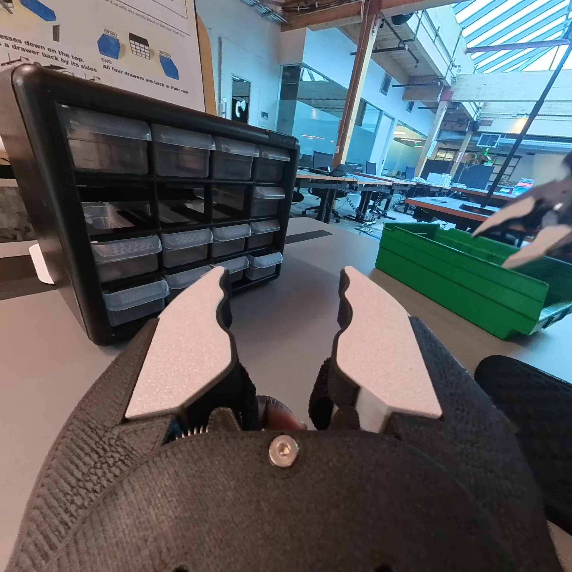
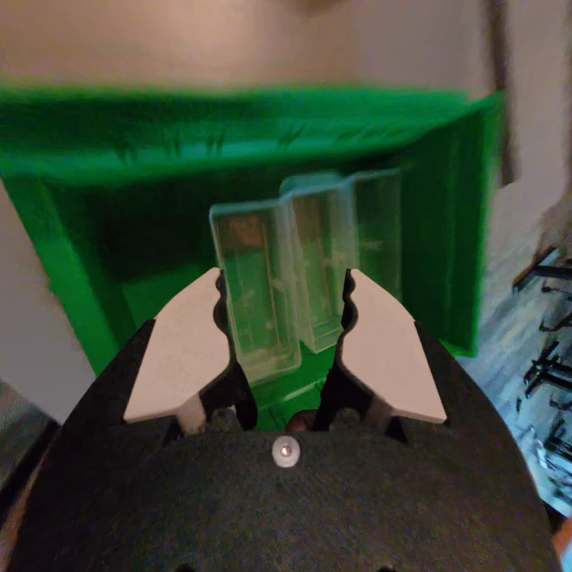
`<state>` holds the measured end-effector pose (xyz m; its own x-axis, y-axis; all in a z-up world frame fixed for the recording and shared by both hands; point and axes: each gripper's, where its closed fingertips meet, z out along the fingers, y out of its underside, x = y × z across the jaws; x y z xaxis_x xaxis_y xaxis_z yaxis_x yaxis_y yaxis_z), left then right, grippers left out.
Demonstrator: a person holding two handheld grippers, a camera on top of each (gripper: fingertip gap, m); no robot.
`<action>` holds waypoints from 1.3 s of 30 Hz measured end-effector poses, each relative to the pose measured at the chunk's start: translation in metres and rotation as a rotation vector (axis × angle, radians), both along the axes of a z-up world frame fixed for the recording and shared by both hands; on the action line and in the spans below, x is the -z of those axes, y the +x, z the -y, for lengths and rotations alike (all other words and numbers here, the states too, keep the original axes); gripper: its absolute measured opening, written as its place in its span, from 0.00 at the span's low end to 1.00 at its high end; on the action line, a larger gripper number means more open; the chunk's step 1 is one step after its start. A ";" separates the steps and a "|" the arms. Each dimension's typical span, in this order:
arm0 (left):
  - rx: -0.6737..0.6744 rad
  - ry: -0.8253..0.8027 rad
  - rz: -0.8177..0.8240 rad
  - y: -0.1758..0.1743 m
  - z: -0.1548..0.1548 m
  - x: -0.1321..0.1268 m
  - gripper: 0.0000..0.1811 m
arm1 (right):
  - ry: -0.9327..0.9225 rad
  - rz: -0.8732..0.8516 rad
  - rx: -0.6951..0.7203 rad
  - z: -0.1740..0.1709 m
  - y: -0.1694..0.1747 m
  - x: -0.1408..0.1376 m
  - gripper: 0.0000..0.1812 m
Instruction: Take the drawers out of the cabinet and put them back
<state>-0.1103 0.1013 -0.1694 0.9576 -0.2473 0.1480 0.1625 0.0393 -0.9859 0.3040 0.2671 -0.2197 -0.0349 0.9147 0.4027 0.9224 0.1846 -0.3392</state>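
Left wrist view: left gripper (image 1: 283, 272) low over the grey table (image 1: 278, 309), fingers apart, nothing between them. Black cabinet (image 1: 161, 198) ahead and to its left, standing upright on the table. Top row and two lower rows hold clear drawers. Second row mostly vacant: one drawer (image 1: 267, 199) seated in the far slot, another (image 1: 102, 213) partly in the near slot, the two middle slots open. Green bin (image 1: 458, 278) ahead to the right, on the table. Right gripper (image 1: 523, 238) hangs over the bin's far end, blurred, fingers spread. Printed board (image 1: 102, 46) behind the cabinet.

Right wrist view: picture blurred. Right gripper (image 2: 284, 272) points down into the bin (image 2: 216, 139), fingers apart, gripping nothing. Three clear drawers lie side by side in the bin: one (image 2: 257, 288) just off the left finger, a second (image 2: 318, 266) beside the right finger, a third (image 2: 379, 235) beyond it, rightward. Whether either finger touches a drawer, cannot tell.
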 end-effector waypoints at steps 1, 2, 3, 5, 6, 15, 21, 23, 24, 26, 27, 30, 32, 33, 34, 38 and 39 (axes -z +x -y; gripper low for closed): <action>-0.001 0.002 -0.004 0.000 0.000 0.000 0.37 | 0.040 -0.134 0.029 0.000 -0.014 -0.025 0.37; 0.000 0.004 -0.007 0.000 0.000 -0.001 0.37 | 0.085 -0.277 0.074 0.000 -0.027 -0.054 0.35; 0.000 0.005 -0.007 0.001 0.000 -0.001 0.37 | 0.128 -0.413 0.128 0.001 -0.038 -0.082 0.34; 0.000 0.009 -0.003 0.001 0.000 -0.001 0.37 | 0.175 -0.652 0.222 0.010 -0.057 -0.127 0.32; -0.001 0.013 -0.003 0.000 0.001 -0.002 0.37 | 0.176 -0.763 0.241 0.019 -0.068 -0.144 0.32; -0.041 0.068 -0.044 -0.004 0.005 -0.011 0.35 | -0.094 -1.419 0.117 0.105 -0.200 -0.168 0.29; -0.061 0.076 -0.074 -0.006 0.005 -0.011 0.34 | -0.091 -1.424 0.244 0.086 -0.265 -0.087 0.28; -0.067 0.077 -0.089 -0.005 0.006 -0.012 0.34 | -0.079 -1.339 0.224 0.090 -0.275 -0.074 0.29; -0.067 0.080 -0.092 -0.005 0.006 -0.012 0.34 | -0.042 -1.314 0.225 0.090 -0.278 -0.069 0.29; -0.072 0.081 -0.100 -0.005 0.006 -0.012 0.34 | 0.020 -1.230 0.219 0.089 -0.284 -0.058 0.28; -0.077 0.077 -0.109 -0.005 0.006 -0.011 0.34 | 0.048 -1.187 0.212 0.089 -0.288 -0.056 0.28; -0.083 0.068 -0.138 -0.005 0.005 -0.008 0.34 | 0.193 -1.088 0.119 0.091 -0.302 -0.072 0.23; -0.080 0.062 -0.148 -0.003 0.004 -0.007 0.33 | 0.318 -0.999 0.051 0.082 -0.315 -0.084 0.23; -0.080 0.059 -0.154 -0.003 0.004 -0.006 0.33 | 0.396 -0.941 0.023 0.073 -0.321 -0.089 0.23; -0.081 0.056 -0.159 -0.003 0.003 -0.005 0.33 | 0.495 -0.887 0.003 0.061 -0.326 -0.093 0.23; -0.084 0.051 -0.162 -0.004 0.003 -0.004 0.33 | 0.876 -0.621 -0.102 0.010 -0.351 -0.089 0.23; -0.082 0.051 -0.158 -0.004 0.003 -0.004 0.33 | 0.936 -0.554 -0.129 -0.001 -0.358 -0.083 0.22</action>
